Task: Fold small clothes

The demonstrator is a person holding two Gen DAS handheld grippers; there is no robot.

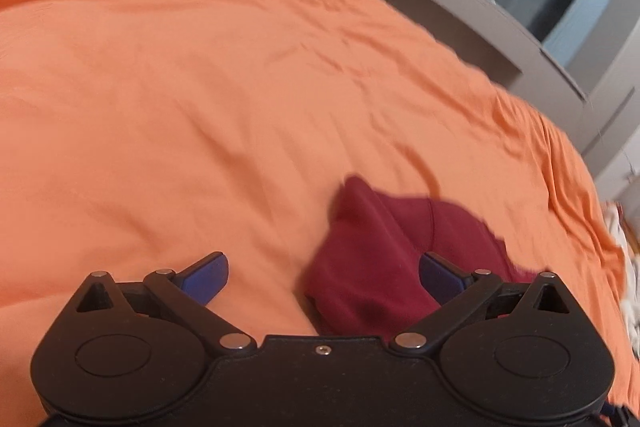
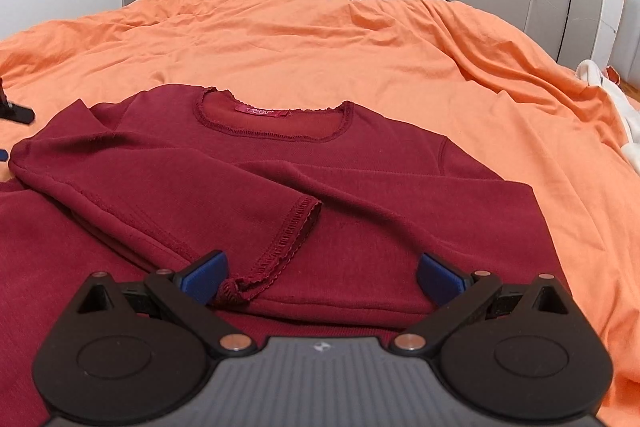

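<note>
A dark red shirt (image 2: pixel 280 179) lies on the orange bed (image 2: pixel 360 39), its folded sleeve cuff (image 2: pixel 288 239) between the right gripper (image 2: pixel 322 277) jaws, spread wide; left gripper (image 1: pixel 322 277) likewise released, fabric at one o'clock

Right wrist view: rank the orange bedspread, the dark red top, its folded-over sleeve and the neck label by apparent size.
1. orange bedspread
2. dark red top, though nearness to the camera inflates it, so the first two are unsure
3. folded-over sleeve
4. neck label
</note>
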